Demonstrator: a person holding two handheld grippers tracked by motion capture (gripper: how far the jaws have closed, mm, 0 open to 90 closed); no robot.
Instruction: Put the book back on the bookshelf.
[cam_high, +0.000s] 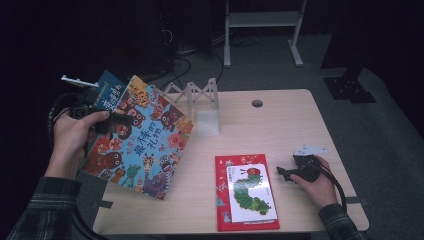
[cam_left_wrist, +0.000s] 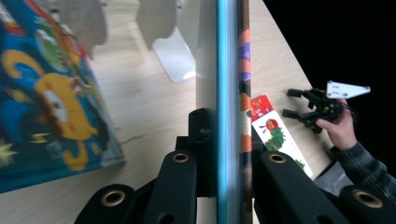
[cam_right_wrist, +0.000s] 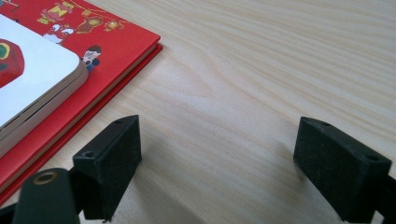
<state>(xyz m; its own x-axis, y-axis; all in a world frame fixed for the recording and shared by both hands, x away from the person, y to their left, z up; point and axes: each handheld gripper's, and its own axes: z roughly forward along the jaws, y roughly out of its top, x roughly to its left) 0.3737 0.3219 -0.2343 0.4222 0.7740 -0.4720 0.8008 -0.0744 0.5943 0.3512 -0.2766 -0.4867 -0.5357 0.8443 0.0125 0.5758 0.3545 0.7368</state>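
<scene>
Books held up at about nine o'clock over the table's (cam_high: 300, 125) left edge are clamped in the left gripper (cam_high: 117, 120): a large animal-covered picture book (cam_high: 142, 145) and a thinner blue book (cam_high: 111, 95) behind it, both tilted and lifted clear of the wood. In the left gripper view the jaws press on the two spines, teal beside orange-patterned (no gap visible between pads and covers). A white folding rack (cam_high: 197, 97) stands at twelve o'clock. Near five o'clock a caterpillar book (cam_high: 248, 192) lies on a red book (cam_high: 222, 165). The right gripper (cam_high: 284, 173) rests at four o'clock, jaws wide apart over bare wood just beside the red book.
</scene>
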